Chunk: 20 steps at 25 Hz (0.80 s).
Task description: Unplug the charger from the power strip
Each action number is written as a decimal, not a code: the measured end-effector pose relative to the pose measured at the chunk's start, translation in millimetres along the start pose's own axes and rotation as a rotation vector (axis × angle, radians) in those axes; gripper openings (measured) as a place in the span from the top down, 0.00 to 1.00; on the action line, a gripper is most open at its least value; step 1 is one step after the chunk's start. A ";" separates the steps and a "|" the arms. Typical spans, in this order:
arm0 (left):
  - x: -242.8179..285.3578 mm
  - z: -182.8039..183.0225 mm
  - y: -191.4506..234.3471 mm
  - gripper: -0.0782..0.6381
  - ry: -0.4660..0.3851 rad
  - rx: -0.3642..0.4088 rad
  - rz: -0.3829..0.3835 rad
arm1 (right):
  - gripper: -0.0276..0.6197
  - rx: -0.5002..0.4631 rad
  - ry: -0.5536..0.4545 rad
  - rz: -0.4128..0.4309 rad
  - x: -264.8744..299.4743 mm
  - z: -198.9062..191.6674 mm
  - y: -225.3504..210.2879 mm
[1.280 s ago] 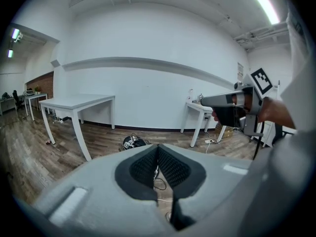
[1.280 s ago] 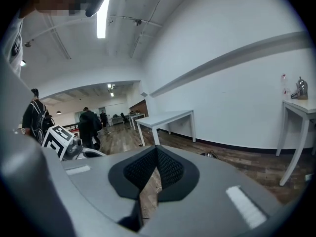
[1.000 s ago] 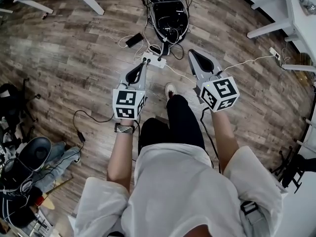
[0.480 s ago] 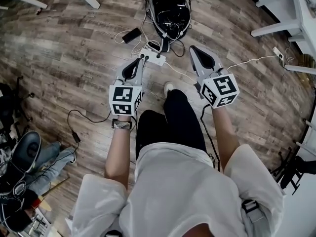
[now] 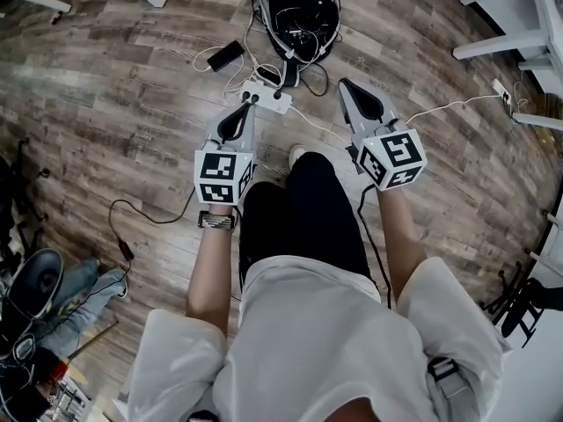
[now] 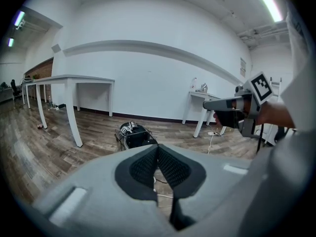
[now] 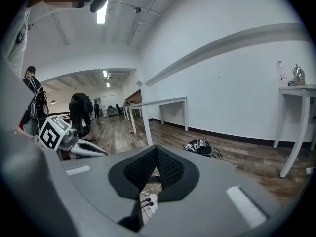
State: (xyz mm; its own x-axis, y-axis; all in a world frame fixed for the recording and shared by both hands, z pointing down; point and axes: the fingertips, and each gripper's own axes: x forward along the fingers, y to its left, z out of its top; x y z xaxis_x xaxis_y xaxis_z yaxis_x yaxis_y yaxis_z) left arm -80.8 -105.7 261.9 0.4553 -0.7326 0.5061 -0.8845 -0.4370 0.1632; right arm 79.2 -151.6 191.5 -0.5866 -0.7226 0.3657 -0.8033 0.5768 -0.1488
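**Supervisor:** Charger position and gripper status?

**Operator:** I report from the largest item down.
- The brown plank wooden floor point(image 5: 132, 86) carries everything.
- A black fabric bag point(image 5: 299, 7) stuffed with cables lies at the far side.
- My left gripper point(image 5: 251, 104), grey with black ribbed pads, has its jaws fully together on nothing. In the head view its tips overlap the near end of the strip. I cannot tell whether they touch it.
- My right gripper point(image 5: 345, 84) is likewise closed and empty. It is off to the right of the strip and apart from it.
- The white oblong plastic power strip point(image 5: 273, 100) lies flat on the floor just in front of the bag.
- Two small black plugs point(image 7: 143, 200) sit in the strip. I judge one to belong to the charger, but I cannot tell which.

**Supervisor:** Step in hand, and next action?

**Operator:** I judge this to be the approach; nothing is unplugged yet. The next move calls for the following:
1. Identify the charger by its lead.
2. Open one pair of jaws wider than the plug body.
3. Seat the pads on the plug's two sides.
4. Press the strip down with the other gripper, since a light strip would probably lift with the plug.
5. Pull straight out along the pins, without twisting.
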 end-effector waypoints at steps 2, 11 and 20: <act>7.7 -14.2 1.3 0.88 0.008 -0.004 -0.004 | 0.95 0.002 0.004 -0.004 3.9 -14.3 -3.4; 51.3 -76.2 20.1 0.88 0.018 0.006 0.002 | 0.95 0.004 0.009 -0.007 36.5 -88.9 -24.1; 103.1 -170.3 35.3 0.88 0.066 -0.003 -0.031 | 0.95 -0.034 0.050 -0.029 79.4 -186.3 -41.5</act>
State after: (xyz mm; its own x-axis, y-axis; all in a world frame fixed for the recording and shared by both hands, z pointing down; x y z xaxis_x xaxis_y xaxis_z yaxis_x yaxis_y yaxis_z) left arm -82.3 -107.7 464.0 0.4747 -0.6825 0.5558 -0.8705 -0.4572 0.1820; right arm 85.3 -162.0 397.9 -0.5568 -0.7193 0.4153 -0.8152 0.5692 -0.1070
